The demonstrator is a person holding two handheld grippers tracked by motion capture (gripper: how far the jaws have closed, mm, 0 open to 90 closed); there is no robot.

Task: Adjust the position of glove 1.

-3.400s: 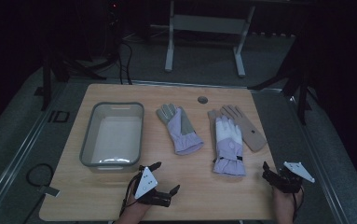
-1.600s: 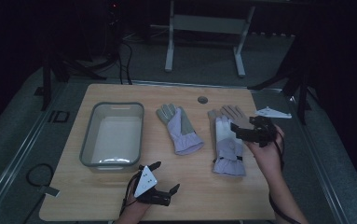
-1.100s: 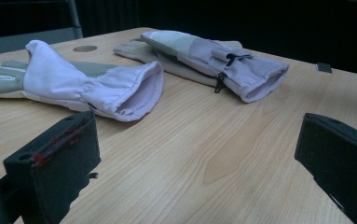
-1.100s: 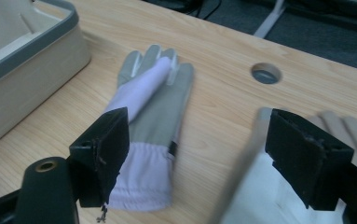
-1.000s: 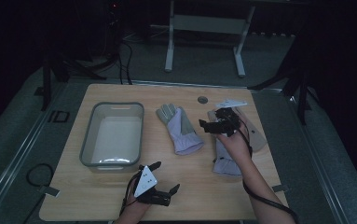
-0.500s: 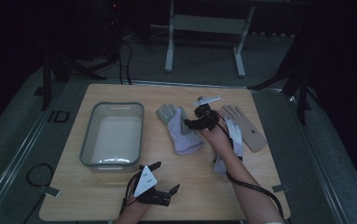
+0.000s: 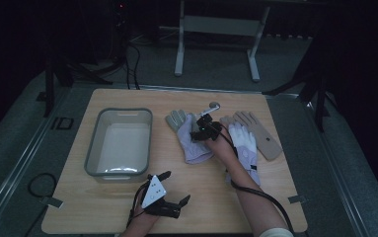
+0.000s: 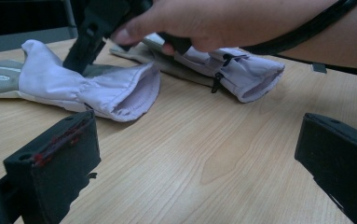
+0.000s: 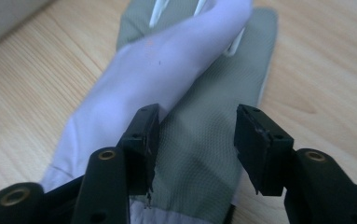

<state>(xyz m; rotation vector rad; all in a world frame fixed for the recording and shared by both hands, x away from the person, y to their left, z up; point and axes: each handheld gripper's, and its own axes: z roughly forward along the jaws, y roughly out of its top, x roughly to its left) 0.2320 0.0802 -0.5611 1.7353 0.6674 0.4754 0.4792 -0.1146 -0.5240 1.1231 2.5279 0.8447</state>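
Tabletop: right tool [image 9: 195,140] agape over glove [image 9: 185,93].

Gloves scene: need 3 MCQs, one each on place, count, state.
1. Where does the right hand-held gripper stand?
A. inside the grey bin
B. over the left glove
C. at the table's near edge

2. How many gloves lie on the table?
A. one
B. three
C. five

3. How do the right hand-held gripper's jaws stand?
A. open, astride the glove's grey palm
C. shut on the bin's rim
B. shut on nothing

Key:
1 B: in the high view it sits over the left glove, beside the grey bin.
2 B: left glove, white glove and tan glove.
3 A: the right gripper view shows a gap between the jaws, with grey fabric in it.
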